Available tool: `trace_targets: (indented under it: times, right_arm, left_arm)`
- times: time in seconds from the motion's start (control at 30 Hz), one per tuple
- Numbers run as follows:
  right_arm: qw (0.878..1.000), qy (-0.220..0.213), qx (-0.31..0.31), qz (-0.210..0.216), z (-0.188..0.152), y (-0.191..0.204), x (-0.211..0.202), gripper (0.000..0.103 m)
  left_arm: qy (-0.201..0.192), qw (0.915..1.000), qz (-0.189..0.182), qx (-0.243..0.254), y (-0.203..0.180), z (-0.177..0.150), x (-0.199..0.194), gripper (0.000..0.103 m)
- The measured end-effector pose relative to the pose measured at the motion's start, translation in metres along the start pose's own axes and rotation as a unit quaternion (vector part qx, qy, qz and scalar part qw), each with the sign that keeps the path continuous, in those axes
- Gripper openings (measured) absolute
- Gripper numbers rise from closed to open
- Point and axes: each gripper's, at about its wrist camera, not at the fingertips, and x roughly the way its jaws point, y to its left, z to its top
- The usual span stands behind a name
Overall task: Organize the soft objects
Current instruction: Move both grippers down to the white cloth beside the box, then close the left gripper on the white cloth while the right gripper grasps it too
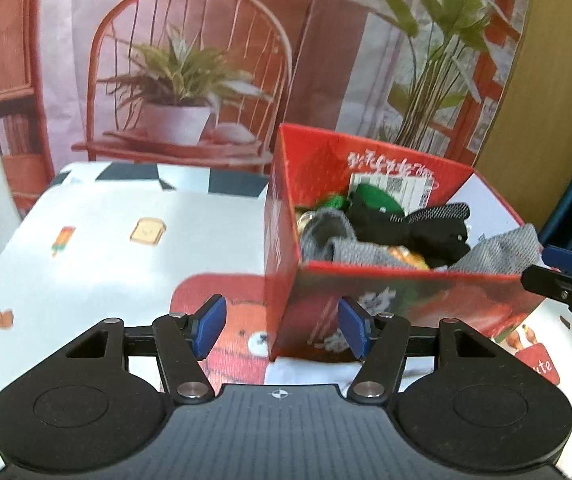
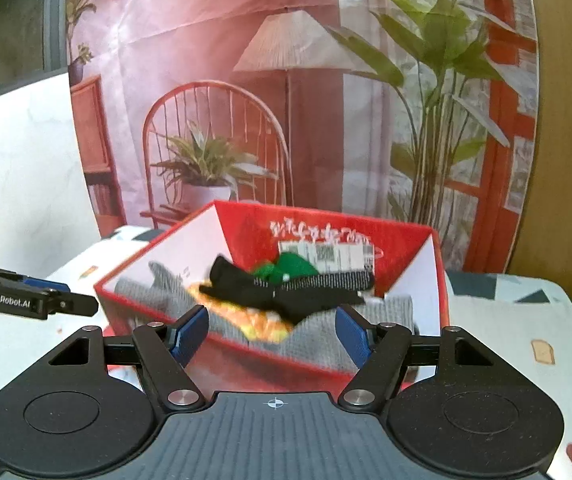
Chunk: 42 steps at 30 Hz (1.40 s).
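Socks (image 2: 286, 300) heaped, blurred, box (image 2: 246, 354) half-hiding them

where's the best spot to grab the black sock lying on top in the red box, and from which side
Probably grip the black sock at its narrow middle, coming from above through the open top of the red box. It lies flat across the top of the pile over the grey cloth, nothing covering it, and the box walls block any side approach. The right gripper, open and empty, faces it.
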Motion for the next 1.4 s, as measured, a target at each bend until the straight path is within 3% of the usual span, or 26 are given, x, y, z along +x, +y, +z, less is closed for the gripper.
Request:
trace_targets:
  times: [0.5,0.87,1.2,1.4]
  right_arm:
    - [0.997,0.059,0.036,-0.015,-0.050,-0.011,0.014,0.066]
    - [0.985,0.122,0.111,-0.048,-0.090,-0.039,0.044,0.061]
    - [0.982,0.142,0.121,-0.041,-0.102,-0.039,0.059,0.061]
    - [0.983,0.139,0.109,-0.041,-0.101,-0.035,0.062,0.061]
  left_arm:
    - [0.051,0.9985,-0.002,-0.017,0.003,-0.035,0.027,0.064]
    - [0.081,0.9964,-0.013,-0.018,0.002,-0.045,0.047,0.064]
    - [0.103,0.9942,-0.021,-0.026,0.004,-0.050,0.060,0.063]
    - [0.102,0.9944,-0.021,-0.018,0.002,-0.051,0.062,0.057]
